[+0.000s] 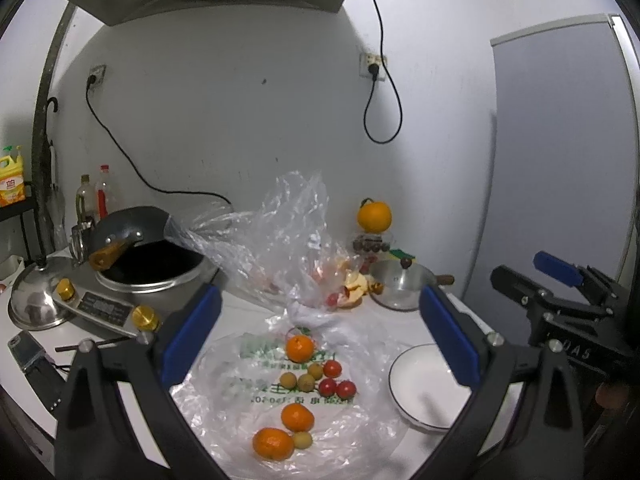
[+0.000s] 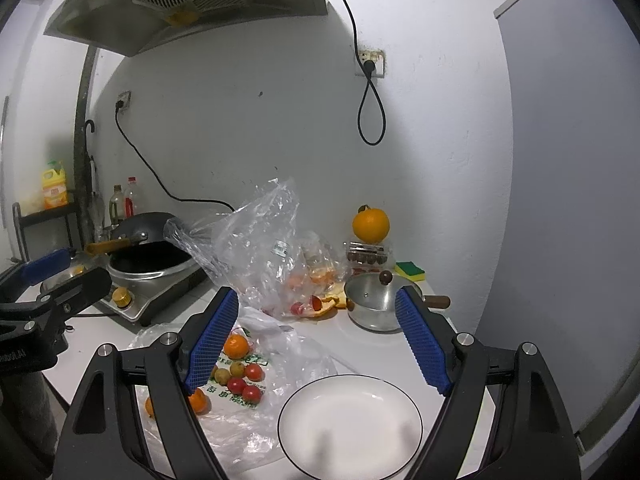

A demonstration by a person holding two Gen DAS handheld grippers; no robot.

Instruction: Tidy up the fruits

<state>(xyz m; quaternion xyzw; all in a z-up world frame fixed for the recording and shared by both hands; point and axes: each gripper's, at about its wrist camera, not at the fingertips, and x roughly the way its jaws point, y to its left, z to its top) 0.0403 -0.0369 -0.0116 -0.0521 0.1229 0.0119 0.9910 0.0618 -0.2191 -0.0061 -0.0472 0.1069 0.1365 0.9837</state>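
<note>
- Right, both tongs hang wide above the white counter (image 1: 248, 312), nothing gripped in either.
- Left gripper (image 1: 320, 340) spreads its blue pads over the flat plastic bag (image 1: 224, 396), and the fruit lies between those pads, lower down in the view.
- On that bag: three mandarins, one at the far edge (image 1: 299, 348), one nearer (image 1: 297, 417), one nearest (image 1: 273, 443).
- Between the far and middle mandarins sit the cherry tomatoes (image 1: 338, 387) and the small tan fruits (image 1: 306, 381), packed close; one more tan fruit touches the nearest mandarin.
- Green printing runs across the bag, plus dark digits that look like "02-04"; the characters are too blurred to read.
- Right gripper (image 2: 318, 344) hovers open over the white plate (image 2: 352, 452), which rests just beside the bag, bare inside its dark rim.
- From the right wrist view the fruit cluster sits beside the left pad of those tongs, partly hidden by it.
- Beyond the bag stands a crumpled clear bag (image 1: 280, 236) with peel and red bits inside, then a small steel pot (image 2: 370, 304) with a glass lid.
- Behind the pot, a large orange (image 2: 371, 225) rests atop a clear box.
- Far from the bag, a wok (image 1: 152, 268) on a cooker, and a yellow detergent jug (image 1: 11, 178) with an unreadable label.
</note>
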